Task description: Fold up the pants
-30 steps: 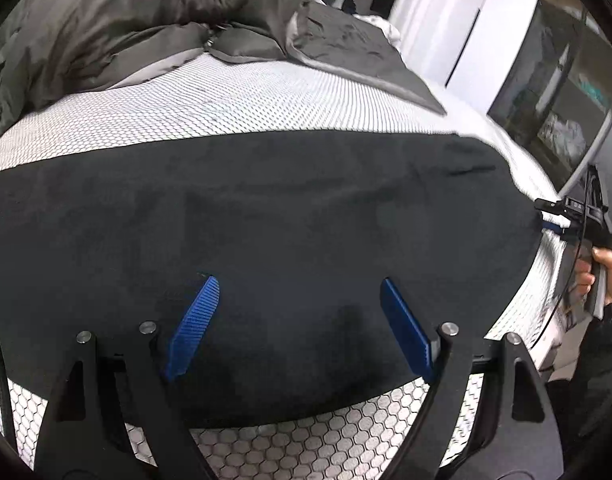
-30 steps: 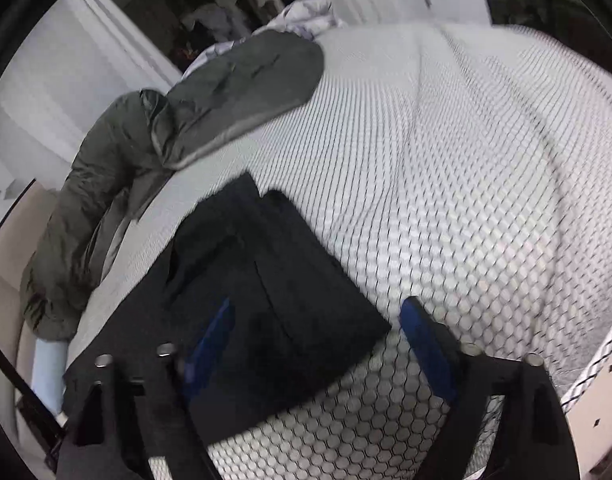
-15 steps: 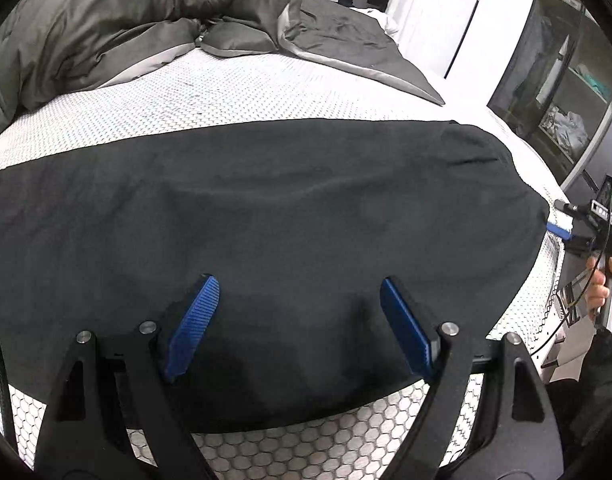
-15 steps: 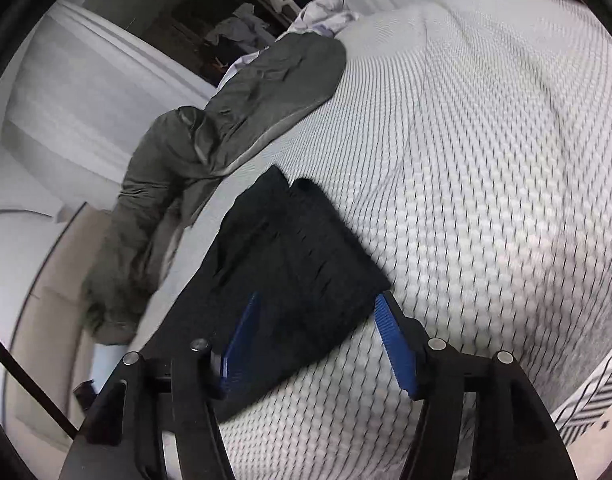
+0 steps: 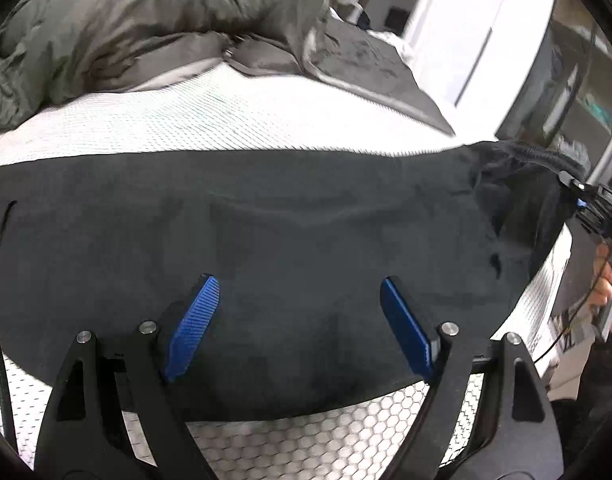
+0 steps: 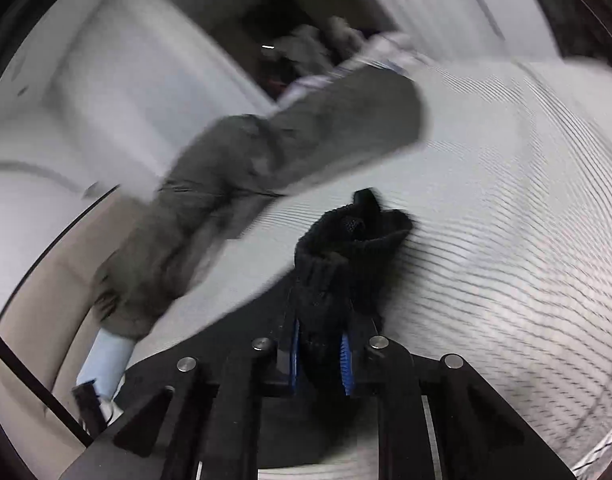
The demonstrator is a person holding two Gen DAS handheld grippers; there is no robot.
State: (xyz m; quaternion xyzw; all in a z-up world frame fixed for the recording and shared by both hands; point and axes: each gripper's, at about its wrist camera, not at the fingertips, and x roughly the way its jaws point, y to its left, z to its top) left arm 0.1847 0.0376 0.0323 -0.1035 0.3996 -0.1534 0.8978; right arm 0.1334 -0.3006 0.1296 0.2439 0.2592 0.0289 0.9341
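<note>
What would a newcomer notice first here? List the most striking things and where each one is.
The black pants lie spread across the white mattress, filling the middle of the left wrist view. The right gripper has its jaws closing on a bunched end of the pants, lifted at the right edge of that spread. The left gripper hangs open over the near edge of the cloth, and a rumpled grey duvet is heaped behind.

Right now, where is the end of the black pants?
In the right wrist view, the bunched black fabric end of the pants is pinched in the closing right gripper, lifted above the white honeycomb-patterned mattress.
</note>
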